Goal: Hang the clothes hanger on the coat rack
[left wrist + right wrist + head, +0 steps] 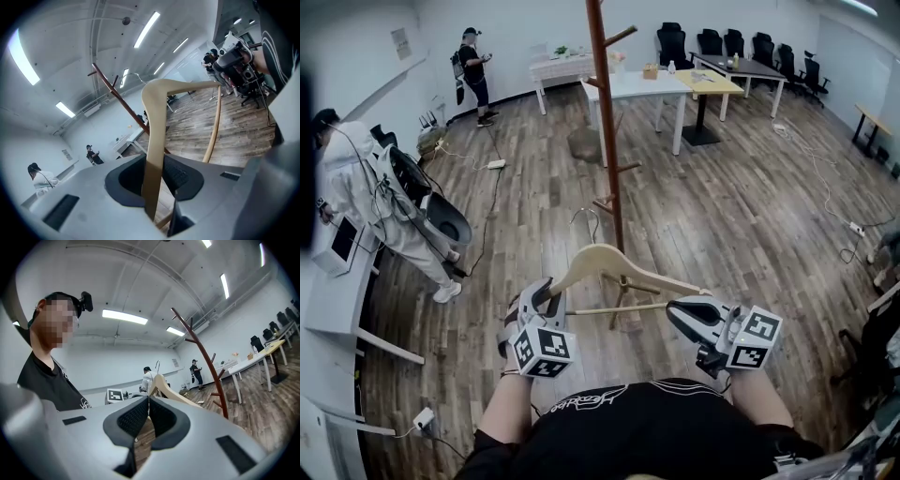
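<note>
A light wooden clothes hanger [614,265] with a metal hook [586,217] is held level between both grippers, in front of the person's chest. My left gripper [546,292] is shut on its left arm, which passes between the pads [152,187]. My right gripper [680,307] is shut on the tip of its right arm [161,386], the pads nearly meeting. The coat rack [607,122], a tall red-brown pole with short angled pegs, stands just beyond the hanger on the wooden floor; it also shows in the left gripper view [119,98] and the right gripper view [206,363].
White tables [637,86] and a yellow table [712,82] stand behind the rack, with black chairs [741,45] at the back right. A person in white [389,211] stands at the left by a desk [337,281], another [473,75] far back. Cables [825,187] lie on the floor.
</note>
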A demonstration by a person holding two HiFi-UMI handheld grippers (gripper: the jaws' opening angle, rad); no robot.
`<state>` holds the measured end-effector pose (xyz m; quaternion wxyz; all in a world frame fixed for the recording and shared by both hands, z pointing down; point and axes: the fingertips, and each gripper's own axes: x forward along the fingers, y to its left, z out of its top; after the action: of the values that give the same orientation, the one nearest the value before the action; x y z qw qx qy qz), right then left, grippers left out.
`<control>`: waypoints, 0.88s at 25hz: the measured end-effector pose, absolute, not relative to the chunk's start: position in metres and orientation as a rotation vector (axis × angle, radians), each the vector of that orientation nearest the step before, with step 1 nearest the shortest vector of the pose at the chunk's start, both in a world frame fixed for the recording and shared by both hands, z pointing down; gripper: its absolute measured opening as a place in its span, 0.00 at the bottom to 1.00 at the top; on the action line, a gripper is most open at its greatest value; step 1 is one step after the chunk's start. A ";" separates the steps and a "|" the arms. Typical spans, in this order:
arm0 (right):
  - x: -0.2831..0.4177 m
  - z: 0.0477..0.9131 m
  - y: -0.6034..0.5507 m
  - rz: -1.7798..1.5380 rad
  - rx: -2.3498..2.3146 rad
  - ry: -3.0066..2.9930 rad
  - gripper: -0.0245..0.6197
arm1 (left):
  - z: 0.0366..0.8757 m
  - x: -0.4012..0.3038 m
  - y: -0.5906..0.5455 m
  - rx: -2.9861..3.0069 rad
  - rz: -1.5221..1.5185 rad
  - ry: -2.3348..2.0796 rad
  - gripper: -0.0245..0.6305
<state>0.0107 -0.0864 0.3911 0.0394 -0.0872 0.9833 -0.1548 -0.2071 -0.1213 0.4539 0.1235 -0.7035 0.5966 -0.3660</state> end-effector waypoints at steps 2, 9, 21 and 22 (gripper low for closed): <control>-0.009 0.391 -0.096 -0.479 -0.281 3.008 0.10 | 0.451 -0.227 -0.132 -2.047 -1.052 1.728 0.18; -0.051 0.393 -0.113 -0.457 -0.215 3.041 0.10 | 0.450 -0.274 -0.168 -2.025 -1.024 1.739 0.18; -0.063 0.388 -0.186 -0.494 -0.083 3.001 0.10 | 0.416 -0.294 -0.260 -2.010 -0.986 1.720 0.18; -0.064 0.388 -0.196 -0.497 -0.081 3.000 0.10 | 0.411 -0.293 -0.270 -2.008 -0.976 1.716 0.18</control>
<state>-0.0640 -0.1961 0.3881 0.0499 -0.0266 0.9850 -0.1631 -0.2934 -0.2698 0.4107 0.1621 -0.7037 0.6013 -0.3419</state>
